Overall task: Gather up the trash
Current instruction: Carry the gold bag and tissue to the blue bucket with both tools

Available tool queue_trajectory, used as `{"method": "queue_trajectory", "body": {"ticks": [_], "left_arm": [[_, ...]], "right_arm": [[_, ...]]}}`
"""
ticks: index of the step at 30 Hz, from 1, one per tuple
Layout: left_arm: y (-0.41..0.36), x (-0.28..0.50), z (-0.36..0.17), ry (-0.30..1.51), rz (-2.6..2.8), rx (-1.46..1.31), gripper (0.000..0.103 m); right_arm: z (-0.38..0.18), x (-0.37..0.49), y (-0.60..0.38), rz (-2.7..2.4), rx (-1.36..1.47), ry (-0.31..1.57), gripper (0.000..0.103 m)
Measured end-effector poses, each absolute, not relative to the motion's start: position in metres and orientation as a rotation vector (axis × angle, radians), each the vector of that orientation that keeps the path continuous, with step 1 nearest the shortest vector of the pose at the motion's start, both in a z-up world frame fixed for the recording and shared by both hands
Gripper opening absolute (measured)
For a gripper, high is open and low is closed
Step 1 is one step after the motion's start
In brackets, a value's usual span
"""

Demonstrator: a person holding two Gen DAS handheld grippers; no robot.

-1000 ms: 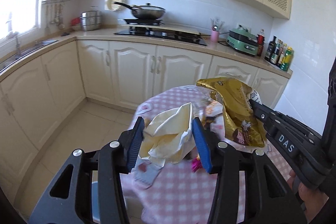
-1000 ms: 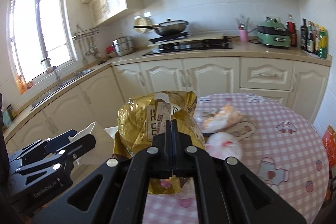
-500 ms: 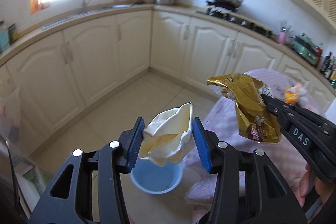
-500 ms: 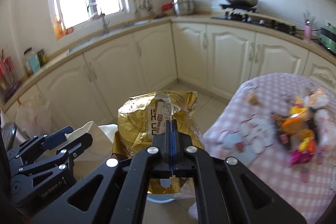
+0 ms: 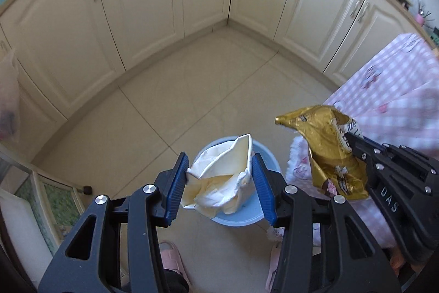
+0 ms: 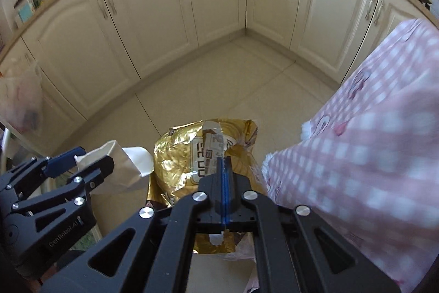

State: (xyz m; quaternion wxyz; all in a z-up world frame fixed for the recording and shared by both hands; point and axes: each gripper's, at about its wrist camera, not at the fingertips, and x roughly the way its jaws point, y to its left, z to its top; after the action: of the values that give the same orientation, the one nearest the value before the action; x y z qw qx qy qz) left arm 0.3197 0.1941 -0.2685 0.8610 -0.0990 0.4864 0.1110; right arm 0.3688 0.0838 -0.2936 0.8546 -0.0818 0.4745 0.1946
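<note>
My left gripper (image 5: 221,169) is shut on a crumpled cream paper wrapper (image 5: 222,177), pressed between its blue pads. The wrapper hangs right over a light blue bin (image 5: 241,216) on the floor. My right gripper (image 6: 223,159) is shut on a gold foil snack bag (image 6: 178,153), with the bag's edge pinched between its closed blue pads. In the left wrist view that gold bag (image 5: 323,144) hangs to the right of the bin, beside the table's cloth. In the right wrist view the left gripper (image 6: 82,158) and its paper wrapper (image 6: 123,166) show at lower left; the bin is hidden.
A pink checked tablecloth (image 5: 392,89) hangs off the table at right, close to the bin. Cream cabinet doors (image 5: 137,4) wrap around the far side of the tiled floor (image 5: 192,89). A pink slipper (image 5: 171,258) lies below the bin. A plastic bag (image 6: 19,98) hangs at left.
Both grippers swung from the table down toward the floor, carrying the paper wrapper and the gold bag. The blue bin now sits right under the left gripper's wrapper.
</note>
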Motion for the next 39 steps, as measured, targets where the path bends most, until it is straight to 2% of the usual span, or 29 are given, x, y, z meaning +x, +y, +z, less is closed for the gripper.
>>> {"method": "queue_trajectory", "body": {"ticks": [7,15,16,18,20,39], "left_arm": [[0.200,0.355,-0.331,1.123,0.214,-0.228,0.047],[0.211,0.378,-0.377,1.218,0.183,-0.229,0.057],[0.213,0.379,-0.380,1.222,0.186,-0.238,0.059],[0.213,0.381,-0.382,1.226,0.187,-0.250,0.070],[0.212,0.383,-0.382,1.223,0.191,-0.244,0.074],[0.228,0.366,-0.371,1.191,0.255,-0.272,0.075]], "right_arm": [[-0.356,0.392,0.093,0.382,-0.230,1.074,0.001],[-0.397,0.408,0.102,0.369,-0.262,1.135,0.001],[-0.401,0.411,0.100,0.368,-0.264,1.141,0.001],[-0.405,0.412,0.101,0.368,-0.262,1.151,0.001],[-0.407,0.414,0.098,0.367,-0.259,1.156,0.001],[-0.424,0.426,0.110,0.437,-0.167,1.215,0.002]]}}
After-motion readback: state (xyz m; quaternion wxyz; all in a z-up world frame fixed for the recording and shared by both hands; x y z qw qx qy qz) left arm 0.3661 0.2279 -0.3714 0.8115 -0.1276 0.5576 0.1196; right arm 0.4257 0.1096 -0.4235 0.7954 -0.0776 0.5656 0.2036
